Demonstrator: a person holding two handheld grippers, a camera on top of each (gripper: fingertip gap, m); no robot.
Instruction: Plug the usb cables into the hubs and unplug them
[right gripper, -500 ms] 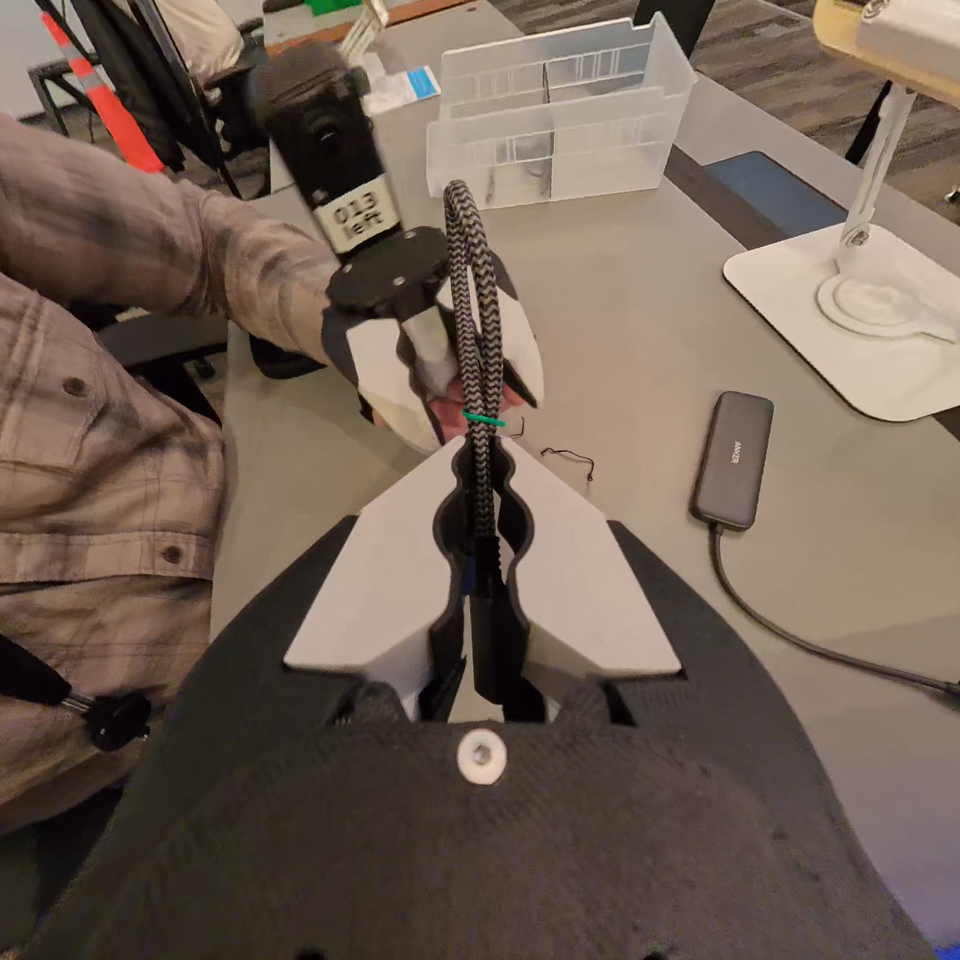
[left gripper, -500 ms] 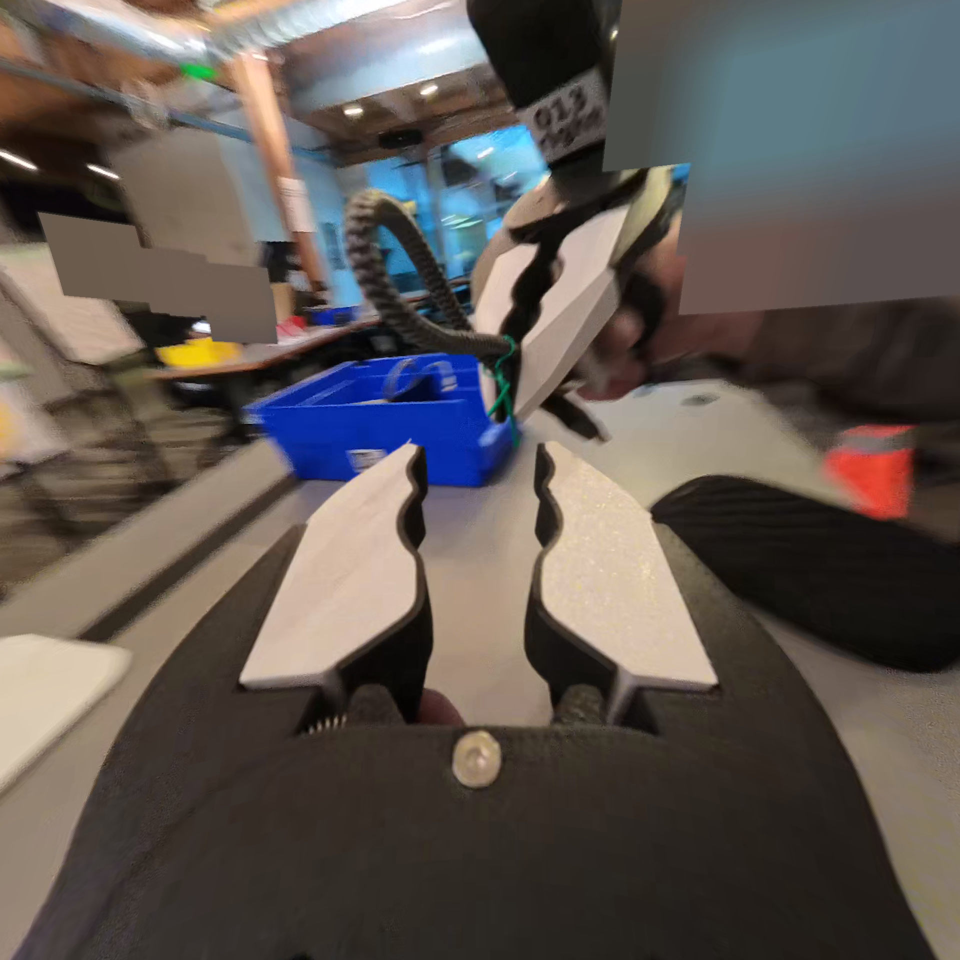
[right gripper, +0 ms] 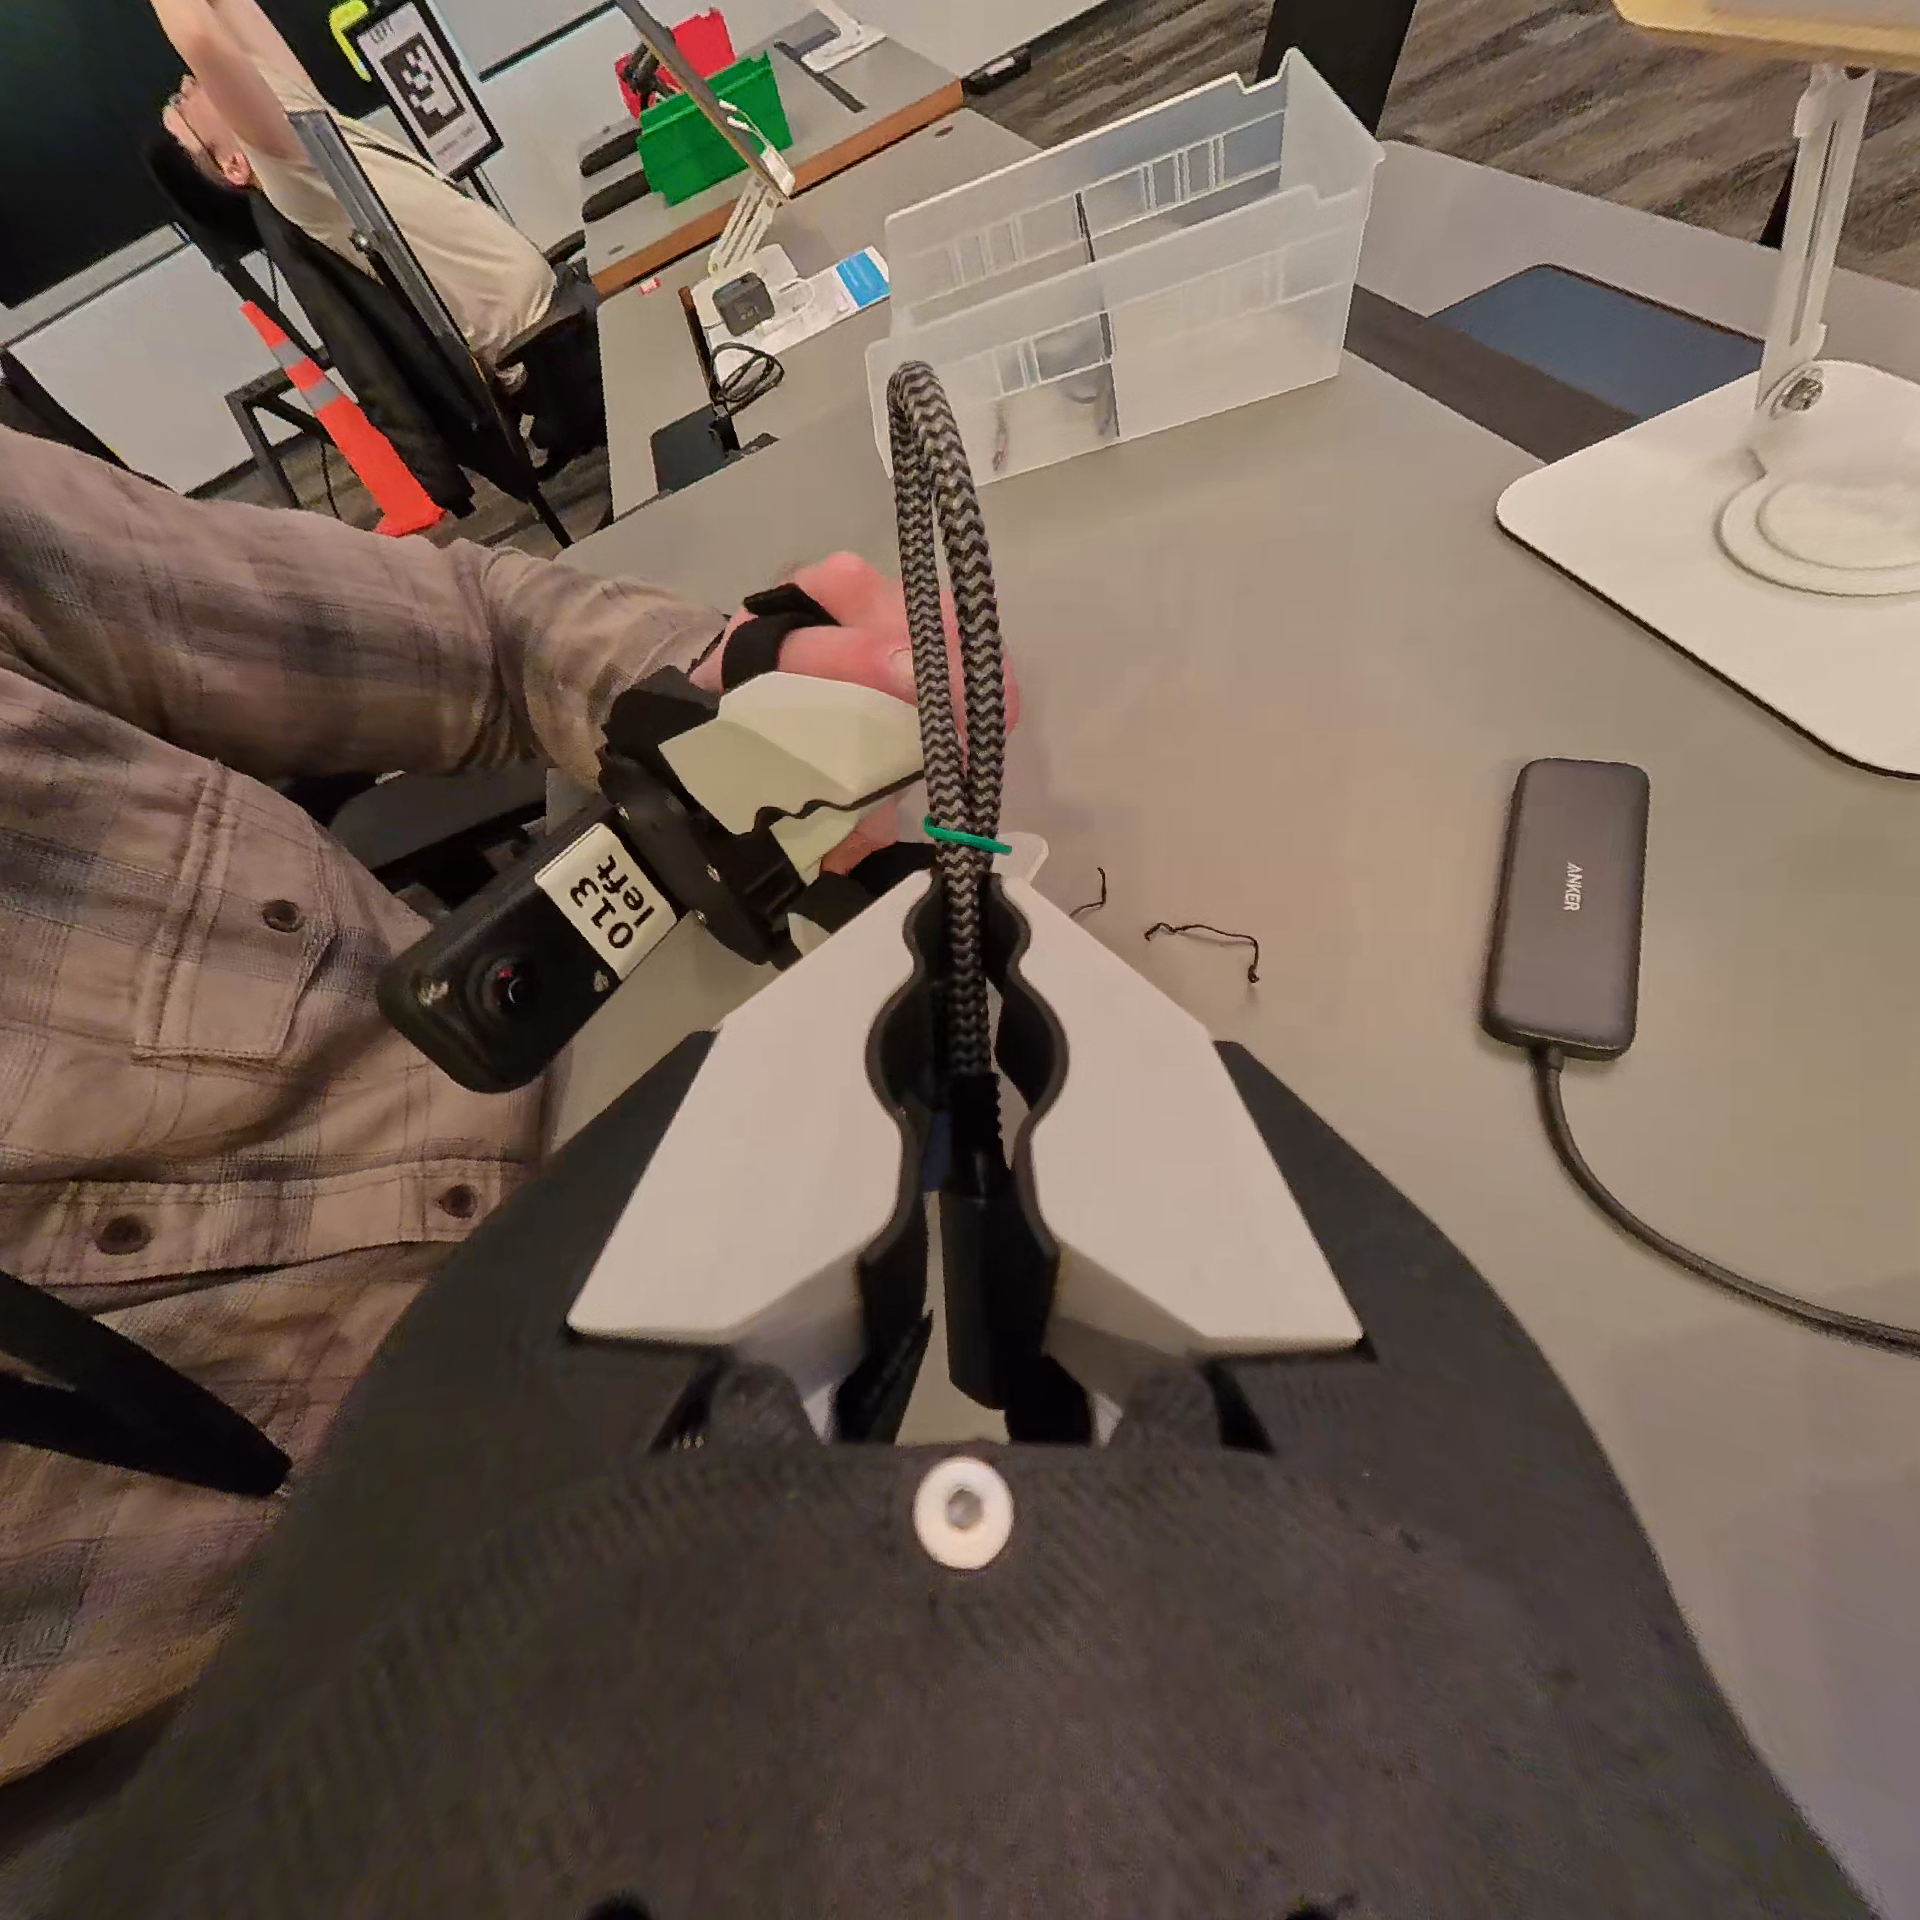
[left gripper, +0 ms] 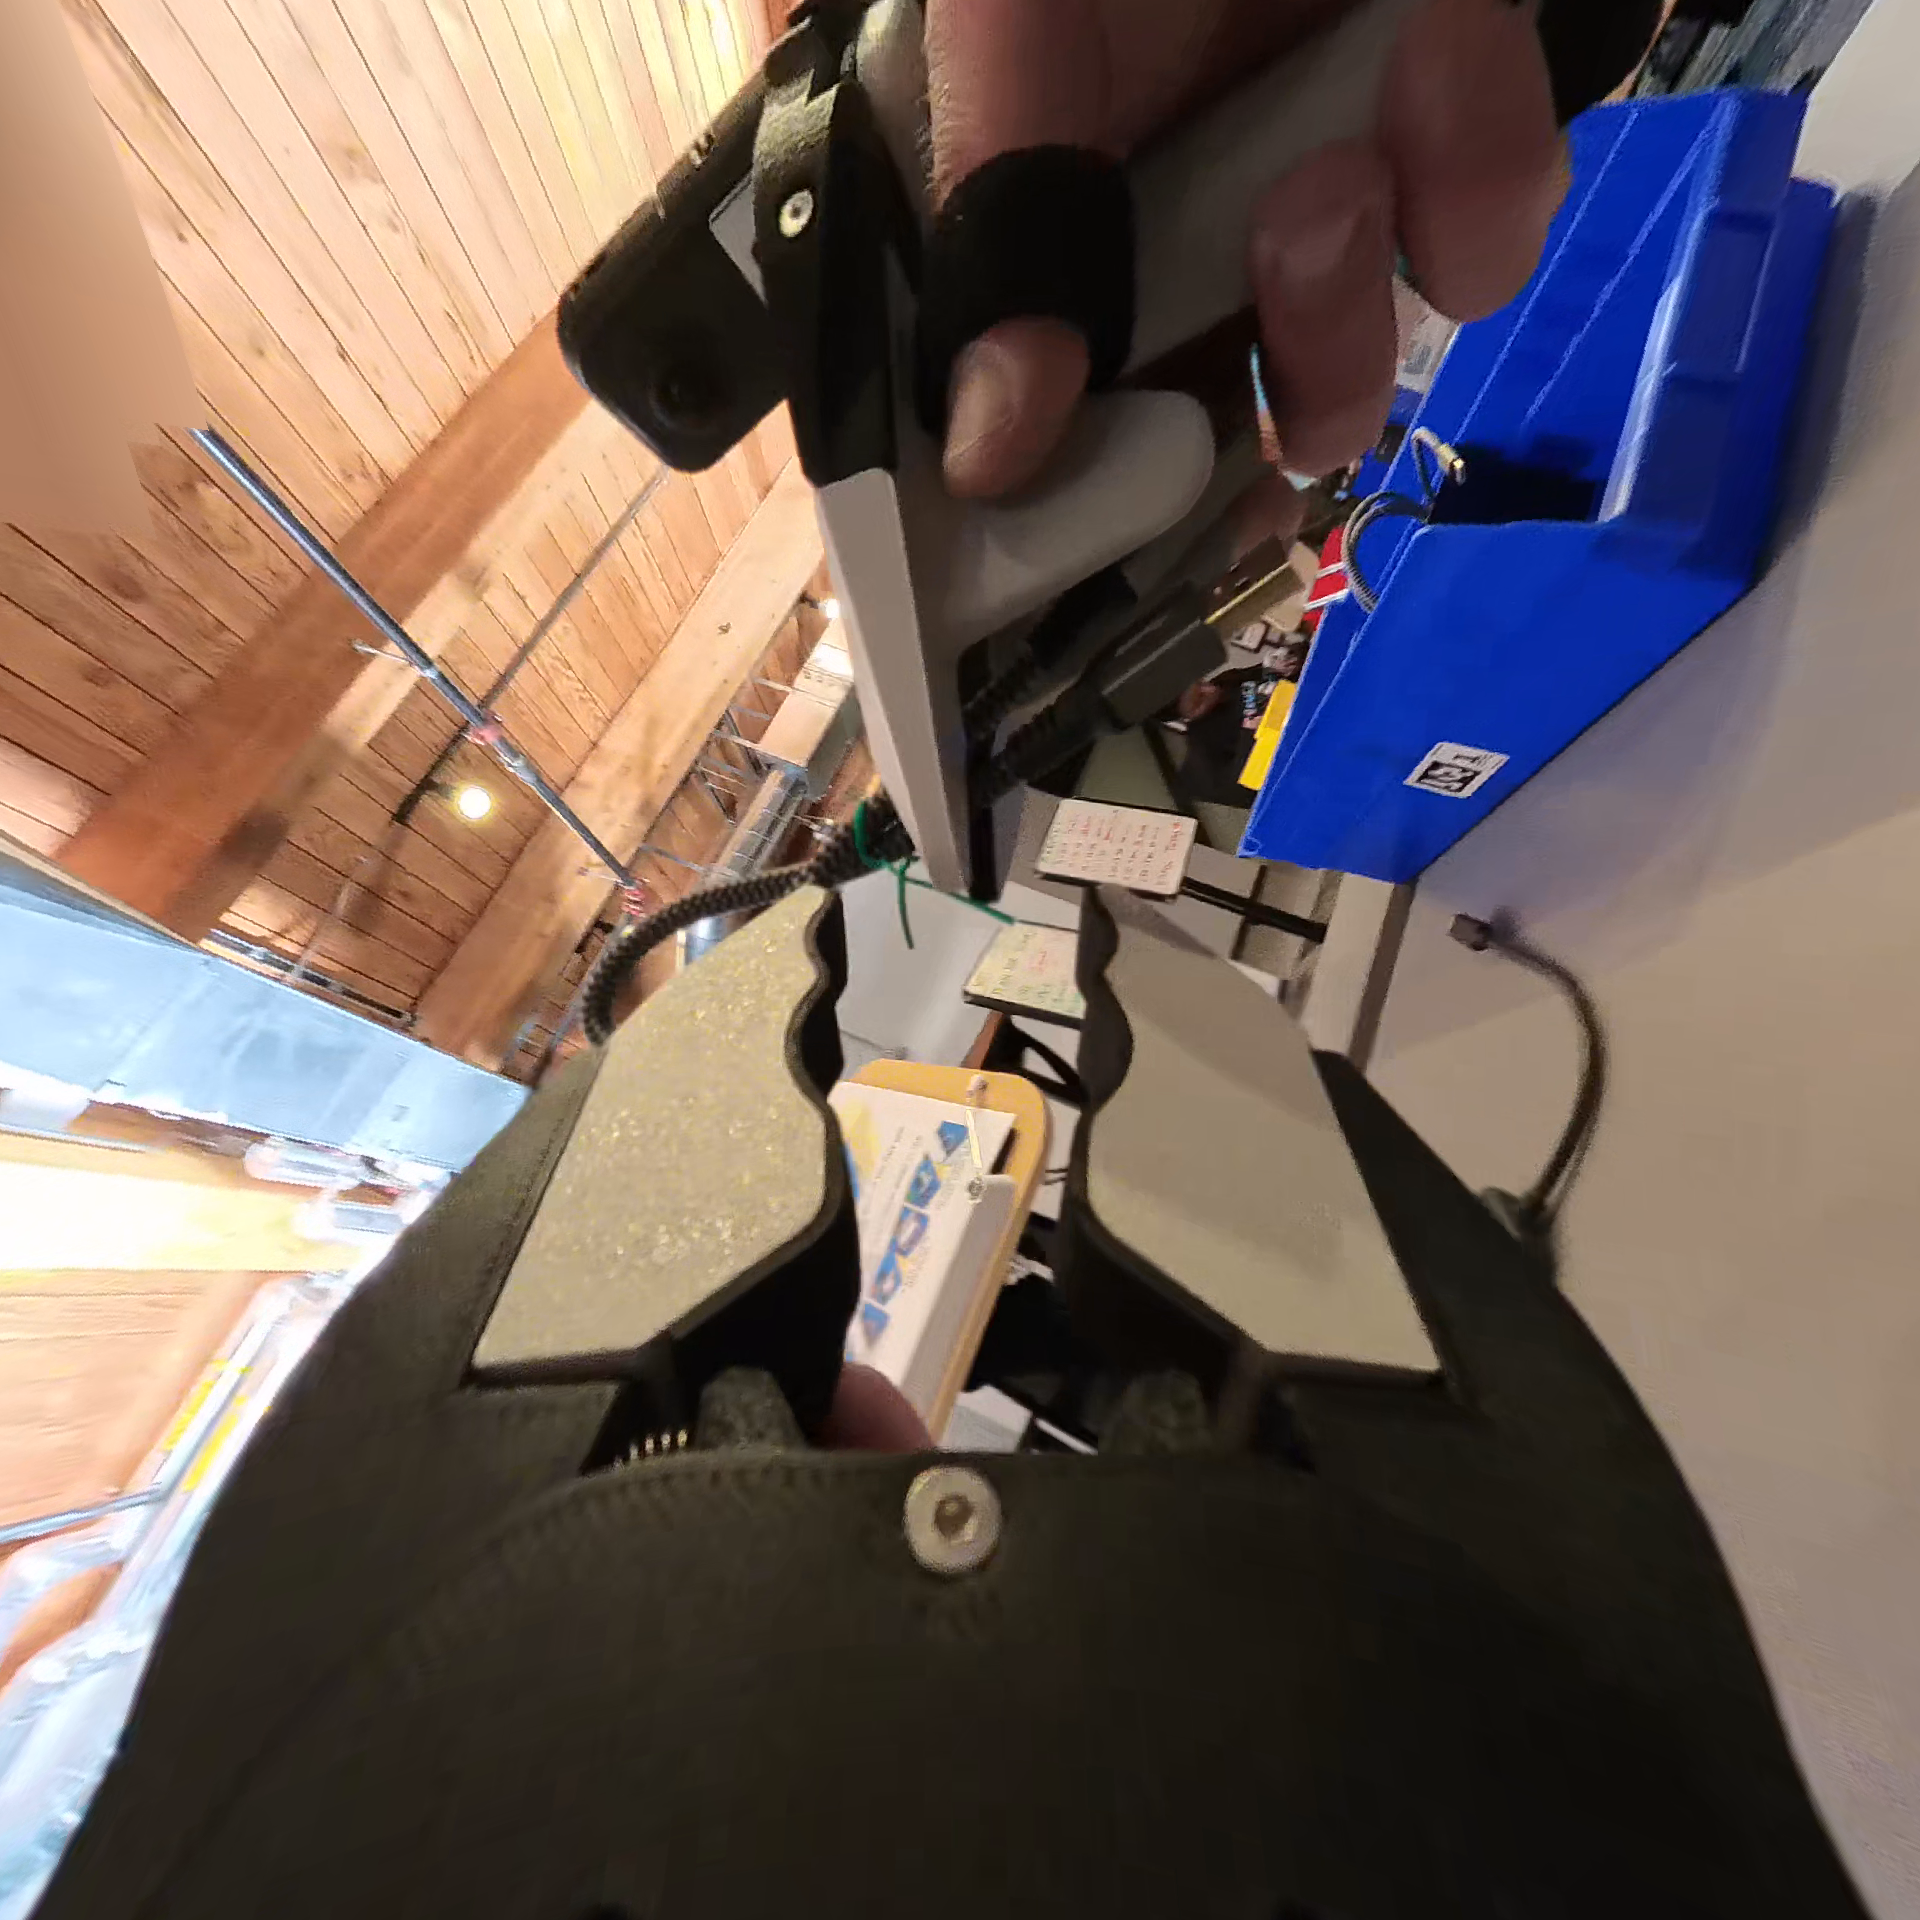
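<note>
My right gripper (right gripper: pixel 961 894) is shut on a black-and-grey braided USB cable (right gripper: pixel 940 582). The cable is folded into a loop that stands up past the fingertips, bound with a green tie (right gripper: pixel 966 836). Its dark plug body sits between the jaws. In the left wrist view the cable's USB plug (left gripper: pixel 1252 592) sticks out behind the right gripper (left gripper: pixel 961 873). My left gripper (left gripper: pixel 956 935) is open and empty, rolled on its side just left of the right gripper, and also shows in the right wrist view (right gripper: pixel 831 805). A dark grey hub (right gripper: pixel 1569 904) lies flat on the table to the right, its own cord (right gripper: pixel 1662 1236) trailing toward me.
A clear plastic organiser (right gripper: pixel 1132 270) stands at the back of the grey table (right gripper: pixel 1247 675). A white stand base (right gripper: pixel 1662 582) sits far right. A blue bin (left gripper: pixel 1558 520) holds more cables. Black thread scraps (right gripper: pixel 1205 935) lie near the hub. A person's plaid sleeve (right gripper: pixel 260 675) fills the left. Both grippers' tips are close together, under 4 cm apart. From the left gripper's tips to the dark grey hub (right gripper: pixel 1569 904) is close to 20 centimeters.
My left gripper has rolled onto its side and dropped lower, close beside the right gripper. The right gripper keeps its hold on the cable, and the hub has not moved.
</note>
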